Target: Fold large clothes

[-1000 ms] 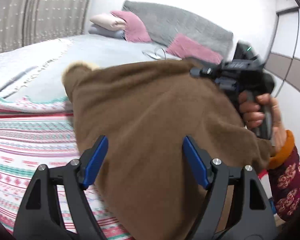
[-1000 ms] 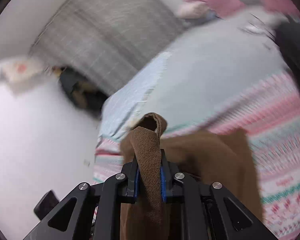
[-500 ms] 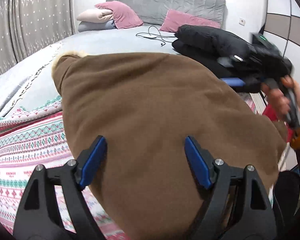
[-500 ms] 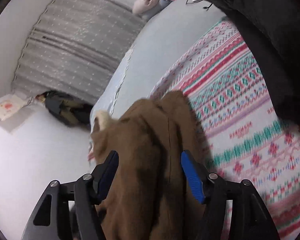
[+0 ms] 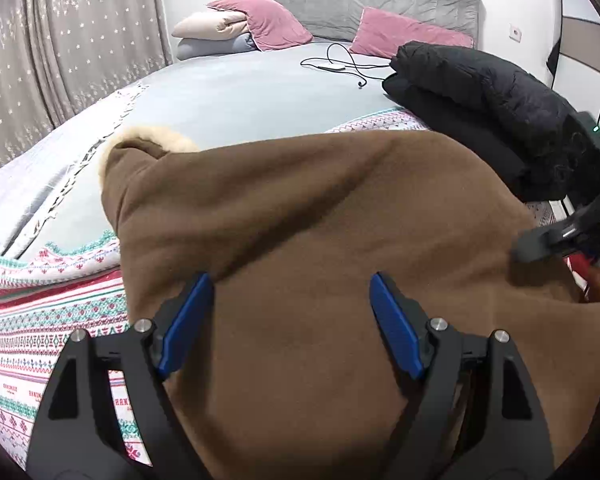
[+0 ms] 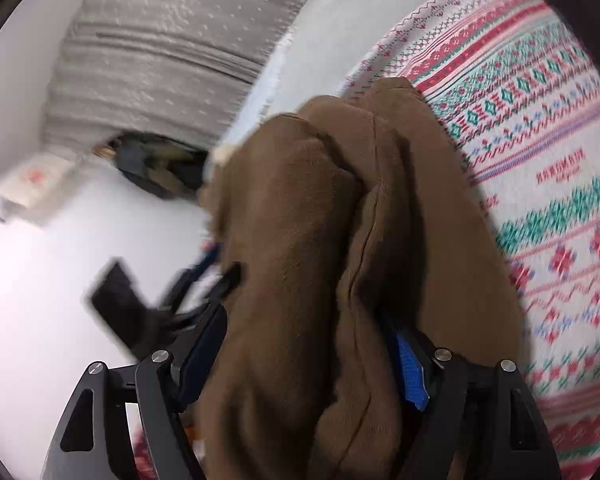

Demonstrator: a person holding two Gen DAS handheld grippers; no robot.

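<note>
A large brown fleece garment (image 5: 320, 208) with a cream lining at its far-left corner (image 5: 148, 136) lies spread on the patterned blanket (image 5: 40, 312). My left gripper (image 5: 290, 284) hovers open over its near part; the blue pads stand apart and do not pinch the cloth. My right gripper (image 6: 300, 320) has its jaws opening, and the bunched brown garment (image 6: 320, 184) lies loose between them. In the left wrist view the right gripper (image 5: 560, 236) shows at the garment's right edge, with a fingertip of the person beside it.
A black puffer jacket (image 5: 480, 92) lies folded at the right of the bed. Pink and cream pillows (image 5: 268, 20) and a white cable (image 5: 340, 64) are near the grey headboard. A curtain (image 5: 60, 40) hangs at left. A dark bag (image 6: 156, 164) sits on the floor.
My right gripper was shut on a fold of the brown garment, then opened and sank toward the blanket. The garment dropped flatter onto the bed. My left gripper stayed open and moved lower.
</note>
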